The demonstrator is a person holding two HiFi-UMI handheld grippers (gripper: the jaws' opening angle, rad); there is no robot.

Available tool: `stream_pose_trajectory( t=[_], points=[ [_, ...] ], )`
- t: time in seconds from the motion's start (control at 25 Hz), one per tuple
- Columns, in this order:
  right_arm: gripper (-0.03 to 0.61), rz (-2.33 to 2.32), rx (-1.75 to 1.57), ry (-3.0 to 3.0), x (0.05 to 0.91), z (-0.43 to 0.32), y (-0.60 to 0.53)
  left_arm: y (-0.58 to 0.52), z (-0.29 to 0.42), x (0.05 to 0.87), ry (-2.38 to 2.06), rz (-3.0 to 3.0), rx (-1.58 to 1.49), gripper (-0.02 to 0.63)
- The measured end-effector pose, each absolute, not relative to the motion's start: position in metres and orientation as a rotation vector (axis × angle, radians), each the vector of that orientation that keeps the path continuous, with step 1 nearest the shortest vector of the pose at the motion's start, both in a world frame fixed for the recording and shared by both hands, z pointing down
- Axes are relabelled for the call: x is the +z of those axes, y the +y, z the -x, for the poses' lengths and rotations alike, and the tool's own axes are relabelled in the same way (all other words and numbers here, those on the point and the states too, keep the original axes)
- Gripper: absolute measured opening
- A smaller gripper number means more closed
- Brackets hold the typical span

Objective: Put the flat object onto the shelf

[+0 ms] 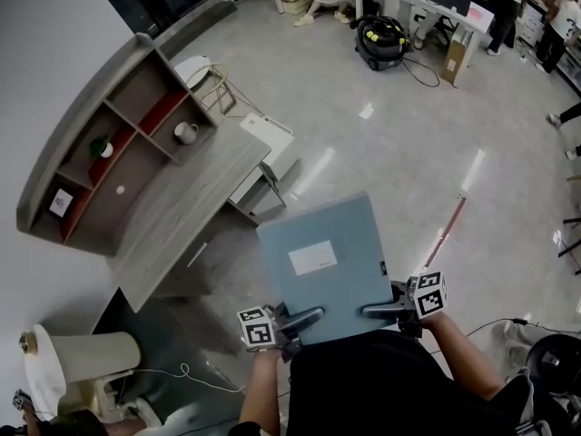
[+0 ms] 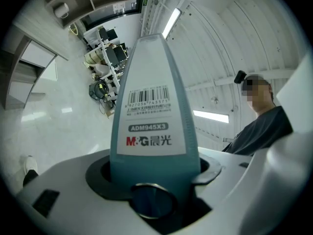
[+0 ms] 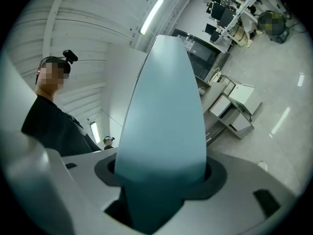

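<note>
I hold a flat light-blue file box (image 1: 322, 266) level in front of me, a white label on its top face. My left gripper (image 1: 304, 319) is shut on its near left edge and my right gripper (image 1: 381, 310) on its near right edge. In the left gripper view the box's spine (image 2: 151, 97), with a barcode label, stands between the jaws of the left gripper (image 2: 151, 173). In the right gripper view a plain edge of the box (image 3: 166, 111) fills the jaws of the right gripper (image 3: 164, 177). The grey shelf (image 1: 82, 153) with red dividers stands far left on a desk.
The grey desk (image 1: 191, 198) lies between me and the shelf, with a drawer unit (image 1: 263, 166) beside it. The shelf holds a small vase (image 1: 185, 133), a plant (image 1: 103, 147) and a small frame (image 1: 61, 202). A vacuum cleaner (image 1: 381, 39) stands far off.
</note>
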State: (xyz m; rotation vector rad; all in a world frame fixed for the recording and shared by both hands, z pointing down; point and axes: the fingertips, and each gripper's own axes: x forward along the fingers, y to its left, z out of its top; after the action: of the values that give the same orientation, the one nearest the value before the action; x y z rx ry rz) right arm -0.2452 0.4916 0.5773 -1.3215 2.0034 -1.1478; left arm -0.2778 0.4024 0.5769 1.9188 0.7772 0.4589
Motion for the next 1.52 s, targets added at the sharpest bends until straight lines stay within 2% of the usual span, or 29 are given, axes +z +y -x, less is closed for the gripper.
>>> stream_pose_trajectory(
  t=[0.64,1.2,1.52],
  points=[
    [0.284,1.395,-1.236,1.944,0.564,0.102,0.362,0.272,0.134,0.575,0.817,-1.863,0.423,0.319],
    [0.282,1.328,-1.342,1.938,0.588,0.024,0.246,0.16,0.062,0.601,0.71,-1.812,0.422,0.319],
    [0.282,1.362,-1.366,1.887,0.592,-0.003,0.224,0.137,0.031,0.605,0.737,-1.777,0.441,0.319]
  ],
)
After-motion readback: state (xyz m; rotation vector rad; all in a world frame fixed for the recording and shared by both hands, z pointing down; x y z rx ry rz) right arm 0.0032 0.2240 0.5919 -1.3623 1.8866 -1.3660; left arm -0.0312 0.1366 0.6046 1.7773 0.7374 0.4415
